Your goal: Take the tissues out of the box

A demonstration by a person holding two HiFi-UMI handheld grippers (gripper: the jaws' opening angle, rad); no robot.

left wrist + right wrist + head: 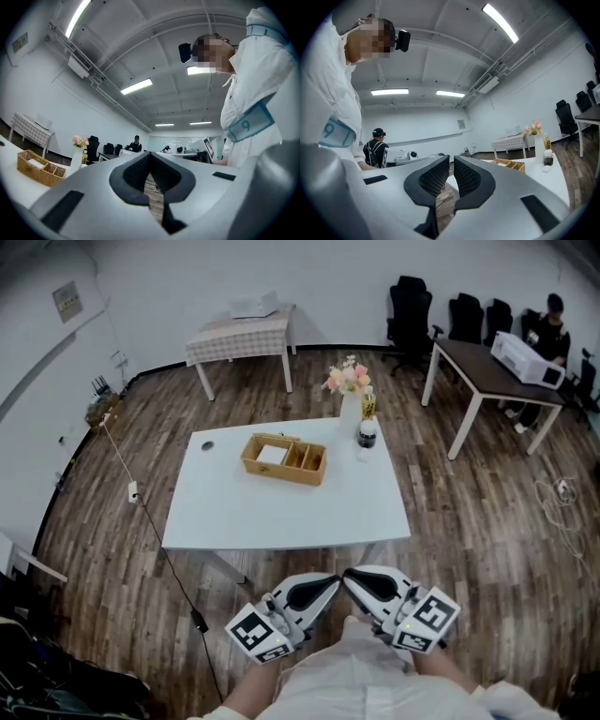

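So, L gripper (323, 585) & R gripper (356, 579) are both held low, close to the person's body, tips angled toward each other and nearly touching, just off the near edge of the white table (281, 512). L gripper view: the jaws are closed, pads meeting at the tip, nothing between them, only wood floor showing through the slot lower down. R gripper view: same story, jaws closed and empty. Neither touches the table or anything on it. Further out, near the middle of the tabletop toward its far side, sits the wicker box (284, 458), set at a slight angle w/ three compartments; the tissues (271, 454) lie as a white pad in the big left compartment, the two narrow ones beside it look bare. Well apart from both grippers. Right of the box, at the far edge: a white vase (350, 413) w/ pink flowers (347, 378), a yellow bottle (368, 405) just beside it, and a dark-lidded jar (367, 435) in front.
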